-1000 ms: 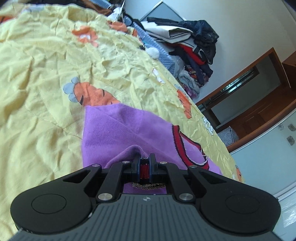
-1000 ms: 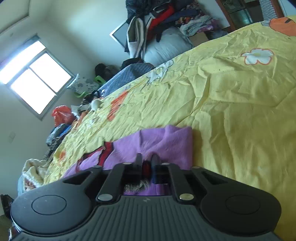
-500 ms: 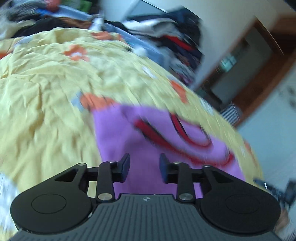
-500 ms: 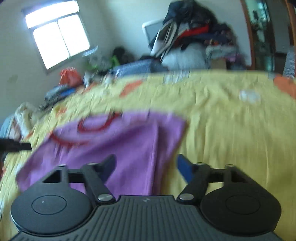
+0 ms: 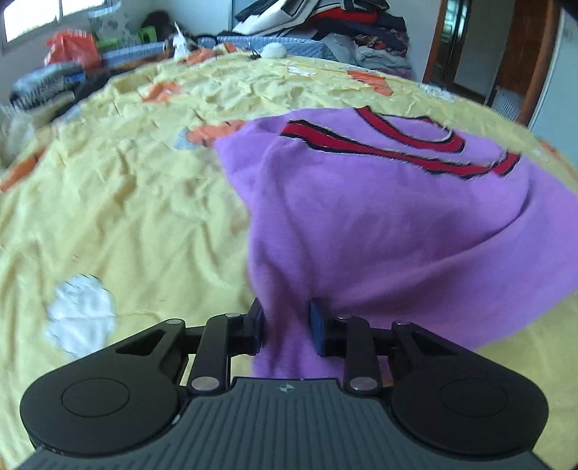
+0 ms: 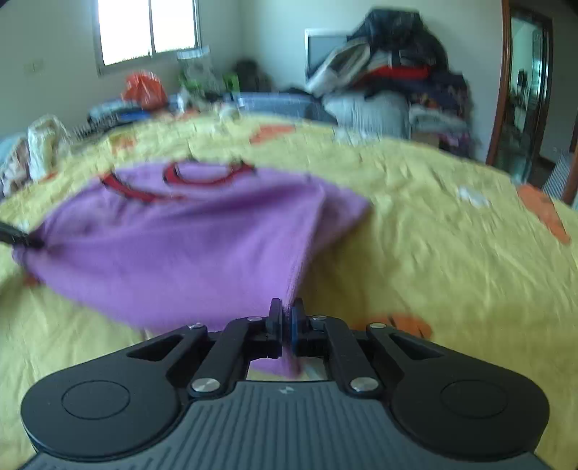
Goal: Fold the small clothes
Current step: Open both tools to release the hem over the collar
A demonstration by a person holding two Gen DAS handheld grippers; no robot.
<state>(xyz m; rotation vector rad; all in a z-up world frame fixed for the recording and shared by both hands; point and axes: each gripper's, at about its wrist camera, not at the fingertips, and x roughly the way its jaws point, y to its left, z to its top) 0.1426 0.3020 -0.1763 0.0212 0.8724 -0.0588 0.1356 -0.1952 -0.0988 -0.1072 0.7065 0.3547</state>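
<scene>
Bright daylight from the window [image 6: 148,30]; both fisheye views bend at edges, the right one motion-blurred.

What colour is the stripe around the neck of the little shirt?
Red with dark edging, on the purple shirt. The left wrist view shows the neck trim best.

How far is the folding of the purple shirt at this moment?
Done: little shows; the purple shirt looks unfolded, its red neckline up on the yellow bedsheet. In hand: the right gripper is shut on its near edge, and the left gripper has cloth between its fingers, which stand apart, so that grip looks unfinished. Left: probably closing the left, then all the folds.
</scene>
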